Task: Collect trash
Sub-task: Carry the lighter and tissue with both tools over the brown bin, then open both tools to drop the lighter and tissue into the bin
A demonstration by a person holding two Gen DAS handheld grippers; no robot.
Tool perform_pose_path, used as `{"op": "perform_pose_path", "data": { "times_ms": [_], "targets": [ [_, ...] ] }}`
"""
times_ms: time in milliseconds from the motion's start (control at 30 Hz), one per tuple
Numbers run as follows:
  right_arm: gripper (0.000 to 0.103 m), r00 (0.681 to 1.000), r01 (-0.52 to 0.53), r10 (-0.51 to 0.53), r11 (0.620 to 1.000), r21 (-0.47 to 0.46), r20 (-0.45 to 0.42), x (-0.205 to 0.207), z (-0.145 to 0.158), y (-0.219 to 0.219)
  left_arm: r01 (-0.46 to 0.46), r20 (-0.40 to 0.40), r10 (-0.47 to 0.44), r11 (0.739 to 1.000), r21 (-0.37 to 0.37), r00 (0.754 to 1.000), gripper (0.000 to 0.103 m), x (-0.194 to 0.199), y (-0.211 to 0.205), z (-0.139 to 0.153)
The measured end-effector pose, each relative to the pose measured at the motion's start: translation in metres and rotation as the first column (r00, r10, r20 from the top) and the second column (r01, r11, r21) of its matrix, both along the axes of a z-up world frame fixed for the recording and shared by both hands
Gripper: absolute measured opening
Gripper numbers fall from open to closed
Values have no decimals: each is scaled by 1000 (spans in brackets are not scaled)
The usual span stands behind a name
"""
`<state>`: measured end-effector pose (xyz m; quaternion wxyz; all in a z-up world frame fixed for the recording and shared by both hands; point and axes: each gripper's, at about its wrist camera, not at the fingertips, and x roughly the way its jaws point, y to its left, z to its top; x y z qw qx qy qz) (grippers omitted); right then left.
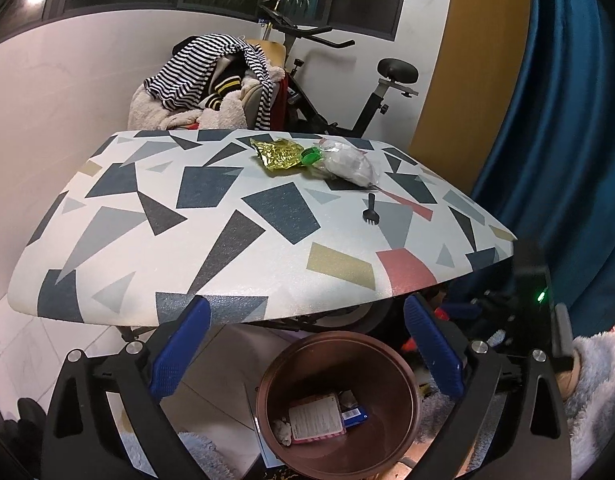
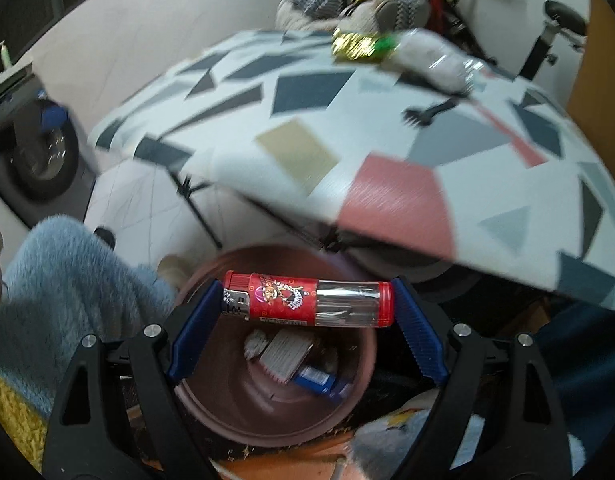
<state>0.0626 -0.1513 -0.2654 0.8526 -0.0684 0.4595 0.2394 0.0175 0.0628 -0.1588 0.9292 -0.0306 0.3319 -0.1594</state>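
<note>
Right tongs (image 2: 307,312) are clamped on a red lighter (image 2: 307,299), held crosswise by its two ends, directly above the brown bin (image 2: 359,376) on the floor. The whole right view is smeared with motion blur, so the bench pattern and the far litter read only as streaks. Inside the bin: a striped packet (image 2: 285,354) and a blue wrapper (image 2: 319,380), their print unreadable here (the left view shows a white label on the packet, though the text is too small).

Left tongs (image 1: 307,344) stand spread wide with nothing between them, poised over the near edge of the bench (image 1: 227,264) with the bin (image 1: 339,408) below. The bench's near edge cuts off the floor beneath it, and only dark frame pieces show there.

Still on the bench near its far edge: a crumpled gold wrapper (image 1: 277,154), a green cap (image 1: 311,156) touching it, and a clear bag of white stuff (image 1: 349,164) just beside. A small black fork (image 1: 369,208) lies nearer, apart from them.

Only the left view shows the background sharply: an exercise bike (image 1: 347,92) and a heap of clothes (image 1: 211,84) behind the far edge, a blue curtain (image 1: 555,140) on the right. A fuzzy blue sleeve (image 2: 67,280) fills the right view's left side.
</note>
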Motion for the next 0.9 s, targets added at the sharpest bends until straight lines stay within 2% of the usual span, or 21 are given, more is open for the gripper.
{"op": "perform_pose_path", "data": {
  "times_ms": [233, 300, 367, 633, 900],
  "targets": [
    [84, 997, -67, 66, 997, -25, -36, -5, -16, 22, -7, -6, 7, 1000, 0, 1000, 95, 2, 2, -2],
    [91, 998, -65, 64, 997, -35, -18, -6, -14, 23, -9, -5, 9, 1000, 0, 1000, 95, 1, 3, -2],
    [94, 999, -44, 44, 999, -32, 12, -6, -7, 20, -6, 0, 6, 1000, -1, 1000, 95, 1, 4, 0],
    [95, 991, 88, -88, 996, 1, 105, 11, 30, -17, -9, 14, 8, 1000, 6, 1000, 95, 2, 4, 5],
    [97, 972, 160, -160, 987, 11, 171, 36, 62, -50, -18, 40, 17, 1000, 15, 999, 96, 12, 6, 20]
  ]
}}
